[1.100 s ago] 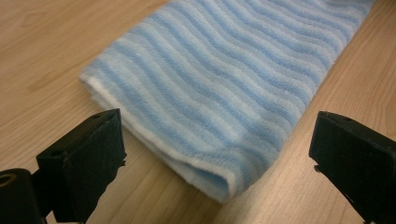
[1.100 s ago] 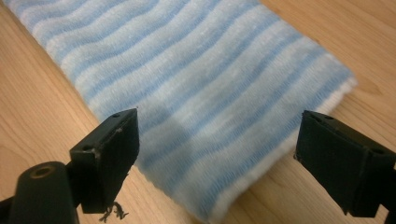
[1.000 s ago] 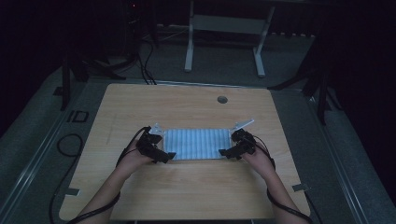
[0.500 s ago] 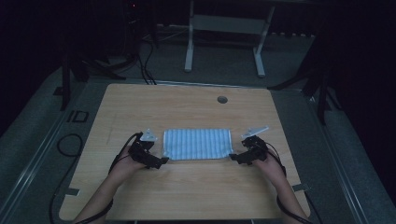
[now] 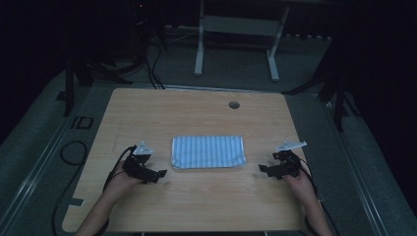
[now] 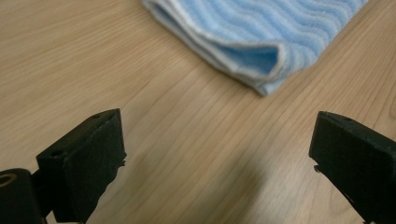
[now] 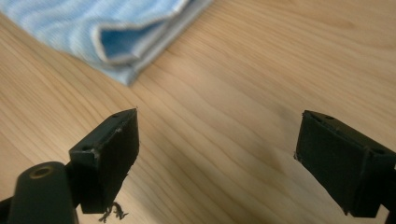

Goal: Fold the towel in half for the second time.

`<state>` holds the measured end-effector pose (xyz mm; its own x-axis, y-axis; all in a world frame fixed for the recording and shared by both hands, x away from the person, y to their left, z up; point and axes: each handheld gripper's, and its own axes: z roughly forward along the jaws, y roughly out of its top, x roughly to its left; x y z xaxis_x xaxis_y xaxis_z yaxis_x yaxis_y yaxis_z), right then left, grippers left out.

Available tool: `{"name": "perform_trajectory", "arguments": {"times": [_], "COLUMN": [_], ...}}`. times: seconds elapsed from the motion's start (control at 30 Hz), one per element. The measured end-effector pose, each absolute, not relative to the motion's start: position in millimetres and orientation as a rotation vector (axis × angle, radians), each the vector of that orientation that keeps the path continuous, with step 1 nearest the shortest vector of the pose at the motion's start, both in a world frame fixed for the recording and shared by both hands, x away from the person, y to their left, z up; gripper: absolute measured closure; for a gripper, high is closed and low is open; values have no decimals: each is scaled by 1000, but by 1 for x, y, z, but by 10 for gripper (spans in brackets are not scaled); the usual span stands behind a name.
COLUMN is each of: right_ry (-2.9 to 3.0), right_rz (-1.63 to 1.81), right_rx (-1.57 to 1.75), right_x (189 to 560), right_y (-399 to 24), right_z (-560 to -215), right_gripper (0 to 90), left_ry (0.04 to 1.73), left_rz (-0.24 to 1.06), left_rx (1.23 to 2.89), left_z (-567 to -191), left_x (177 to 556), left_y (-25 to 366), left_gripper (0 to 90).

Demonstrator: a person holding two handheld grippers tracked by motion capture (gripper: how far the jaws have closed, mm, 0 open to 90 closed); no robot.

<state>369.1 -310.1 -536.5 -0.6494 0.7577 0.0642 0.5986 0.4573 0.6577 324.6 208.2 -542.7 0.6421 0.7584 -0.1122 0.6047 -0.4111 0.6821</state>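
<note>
A folded blue-and-white striped cloth (image 5: 208,152) lies flat near the middle of the wooden table (image 5: 196,113). My left gripper (image 5: 161,173) rests on the table just left of the cloth, open and holding nothing. My right gripper (image 5: 262,168) sits to the right of the cloth, also open with nothing in it. In the left gripper view, the cloth's folded corner (image 6: 261,60) lies beyond my left gripper (image 6: 217,154), whose jaws stand wide apart. The right gripper view shows the cloth's other corner (image 7: 116,42) ahead of my right gripper (image 7: 217,154), apart from its spread jaws.
A round cable hole (image 5: 234,104) sits near the table's far edge. Beyond the table stands a white metal frame (image 5: 236,29) on the dark floor. Cables (image 5: 74,147) trail along the floor at the left.
Both grippers have let go of the cloth's side edges and drawn outward and toward the person. The cloth now lies flat and free between them.
</note>
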Motion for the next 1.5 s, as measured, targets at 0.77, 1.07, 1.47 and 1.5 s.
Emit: {"name": "perform_trajectory", "arguments": {"times": [0.77, 1.07, 1.47, 1.5], "right_ry": [2231, 2067, 1960, 1959], "right_rz": [920, 933, 927, 930], "right_rx": [1334, 1375, 1415, 1413], "right_x": [348, 344, 343, 343], "right_y": [-360, -369, -378, -378], "right_z": [-552, -546, -546, -546], "right_gripper": [123, 123, 123, 123], "left_ry": [1323, 1390, 1409, 1415], "left_rz": [403, 449, 521, 528], "left_rx": [1952, 1910, 1853, 1846], "left_z": [-556, -559, -557, -557], "left_x": [298, 291, 290, 289], "left_y": [287, 301, 302, 302], "left_gripper": [35, 35, 35, 35]}}
